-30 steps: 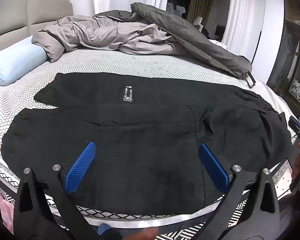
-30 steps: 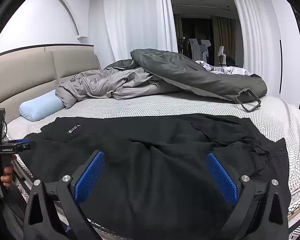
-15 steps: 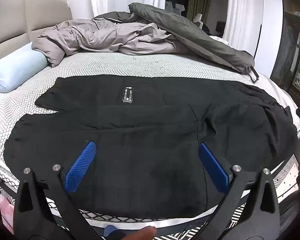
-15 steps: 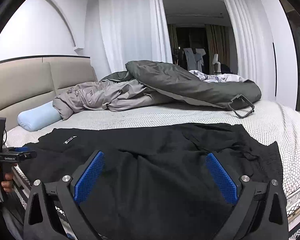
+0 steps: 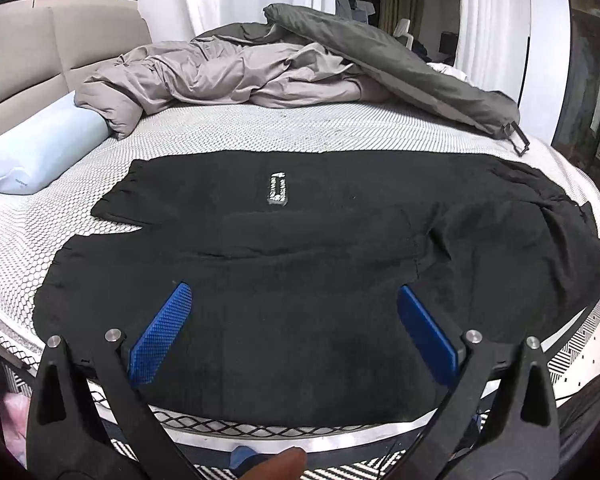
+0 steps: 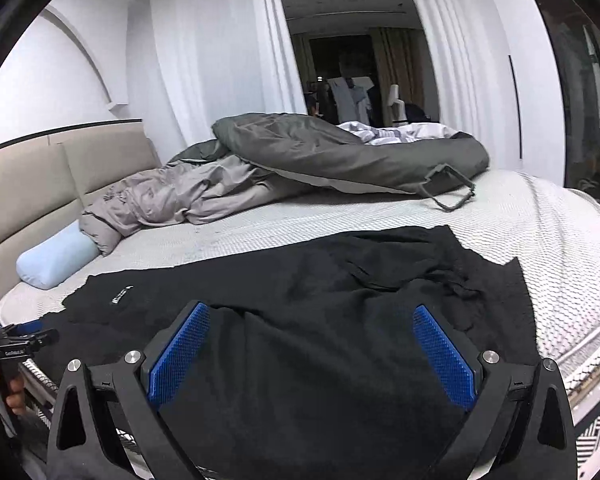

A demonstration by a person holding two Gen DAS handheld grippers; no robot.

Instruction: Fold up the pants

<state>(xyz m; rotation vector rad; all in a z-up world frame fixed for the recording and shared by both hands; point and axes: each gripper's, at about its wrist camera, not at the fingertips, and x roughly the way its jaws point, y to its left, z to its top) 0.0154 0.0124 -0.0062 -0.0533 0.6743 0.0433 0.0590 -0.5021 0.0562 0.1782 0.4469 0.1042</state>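
1. Two claws, left gripper [image 5: 292,328] and right gripper [image 6: 312,354], both spread wide, holding nothing.
2. Black pants [image 5: 320,264] lie flat on the mattress [image 5: 260,128], near-side of the grey duvet [image 5: 228,76].
3. Soft, floppy, probably light fabric; I'd pinch the waistband and cuff ends.

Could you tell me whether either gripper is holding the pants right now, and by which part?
Nothing is held: the left gripper and right gripper are both open above the black pants.
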